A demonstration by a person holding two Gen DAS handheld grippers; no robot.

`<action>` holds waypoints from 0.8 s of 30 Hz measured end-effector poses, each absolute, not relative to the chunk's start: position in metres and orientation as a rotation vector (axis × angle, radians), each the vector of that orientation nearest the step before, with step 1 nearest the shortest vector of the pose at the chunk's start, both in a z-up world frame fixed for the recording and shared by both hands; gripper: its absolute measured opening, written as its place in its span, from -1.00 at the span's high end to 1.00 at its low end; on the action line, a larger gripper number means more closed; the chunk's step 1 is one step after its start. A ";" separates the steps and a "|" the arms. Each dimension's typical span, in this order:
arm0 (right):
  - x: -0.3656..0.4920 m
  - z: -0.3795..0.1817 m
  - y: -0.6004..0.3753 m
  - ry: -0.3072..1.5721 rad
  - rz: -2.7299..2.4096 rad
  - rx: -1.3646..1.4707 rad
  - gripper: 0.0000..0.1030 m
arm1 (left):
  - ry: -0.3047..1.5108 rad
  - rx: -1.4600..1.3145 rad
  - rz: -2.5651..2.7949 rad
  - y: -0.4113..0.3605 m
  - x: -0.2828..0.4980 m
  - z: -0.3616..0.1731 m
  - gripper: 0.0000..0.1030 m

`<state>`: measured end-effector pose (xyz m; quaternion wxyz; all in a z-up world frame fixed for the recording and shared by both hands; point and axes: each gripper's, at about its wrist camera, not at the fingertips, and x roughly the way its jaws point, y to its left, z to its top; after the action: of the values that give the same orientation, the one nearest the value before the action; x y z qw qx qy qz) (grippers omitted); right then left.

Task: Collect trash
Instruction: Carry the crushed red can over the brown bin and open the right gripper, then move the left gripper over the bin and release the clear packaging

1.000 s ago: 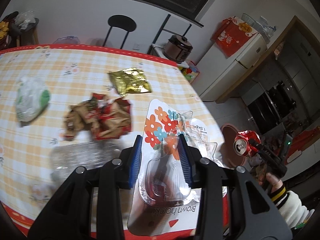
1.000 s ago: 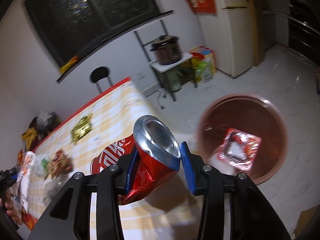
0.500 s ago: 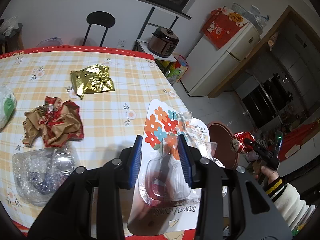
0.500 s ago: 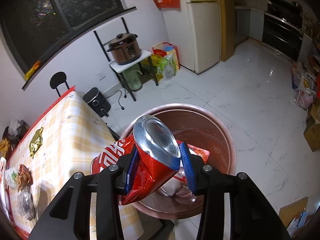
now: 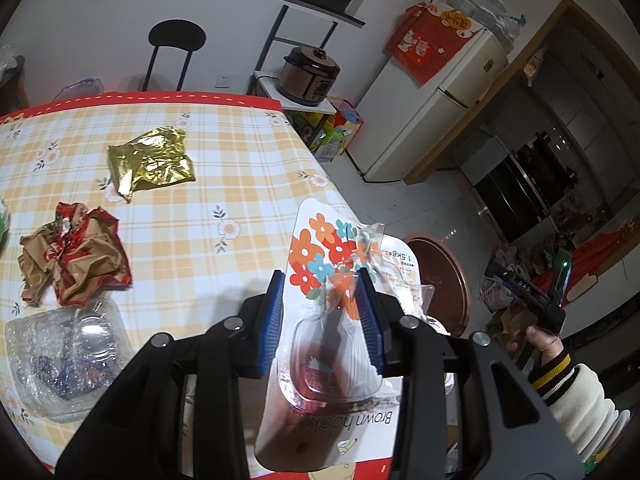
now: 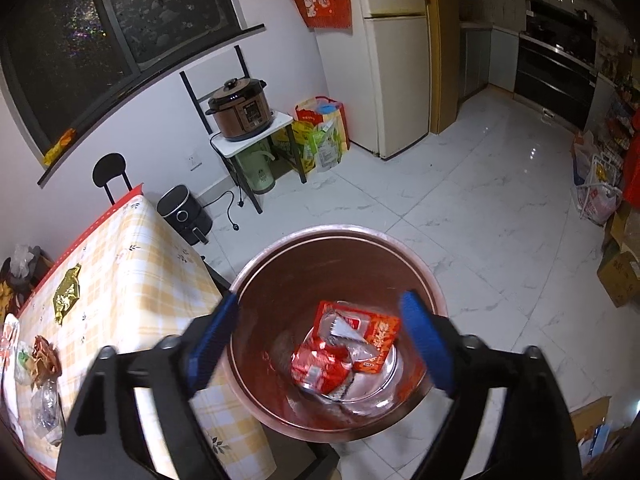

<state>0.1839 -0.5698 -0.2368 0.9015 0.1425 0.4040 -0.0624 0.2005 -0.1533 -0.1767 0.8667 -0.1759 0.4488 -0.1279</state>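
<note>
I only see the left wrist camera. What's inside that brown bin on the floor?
Observer: The right wrist view looks into the bin: a crushed red can and a red-and-white wrapper lie at the bottom.
Operator: Is the right gripper holding something?
Observer: No, the right gripper hangs over the bin, jaws opening, nothing between them.
Operator: What's hiding behind the table's end?
Observer: A black air fryer stands on the floor beside the table.
</note>
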 end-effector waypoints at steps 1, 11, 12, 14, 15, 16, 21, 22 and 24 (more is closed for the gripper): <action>0.184 -0.235 -0.568 0.834 -0.120 0.292 -0.85 | 0.942 -0.365 -0.273 -0.156 0.202 -0.177 0.26; 0.172 -0.208 -0.564 0.812 -0.119 0.269 -0.90 | 0.965 -0.334 -0.333 -0.190 0.221 -0.181 0.26; 0.170 -0.206 -0.566 0.809 -0.120 0.274 -0.90 | 0.971 -0.331 -0.345 -0.197 0.225 -0.182 0.26; 0.166 -0.201 -0.571 0.804 -0.120 0.289 -0.90 | 0.982 -0.324 -0.367 -0.211 0.233 -0.185 0.26; 0.164 -0.199 -0.571 0.802 -0.121 0.293 -0.90 | 0.988 -0.320 -0.379 -0.219 0.237 -0.187 0.26; 0.163 -0.197 -0.573 0.800 -0.122 0.296 -0.90 | 0.992 -0.316 -0.389 -0.224 0.241 -0.188 0.26; 0.150 -0.191 -0.588 0.791 -0.137 0.312 -0.90 | 1.032 -0.299 -0.456 -0.279 0.275 -0.205 0.25; 0.148 -0.190 -0.592 0.793 -0.142 0.314 -0.90 | 1.040 -0.291 -0.472 -0.292 0.282 -0.209 0.25; 0.143 -0.190 -0.601 0.801 -0.154 0.315 -0.90 | 1.047 -0.271 -0.497 -0.319 0.293 -0.218 0.25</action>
<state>0.1430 -0.6012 -0.1901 0.9059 0.1524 0.3881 -0.0746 0.2933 -0.3193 -0.2176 0.8280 -0.1277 0.4932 -0.2340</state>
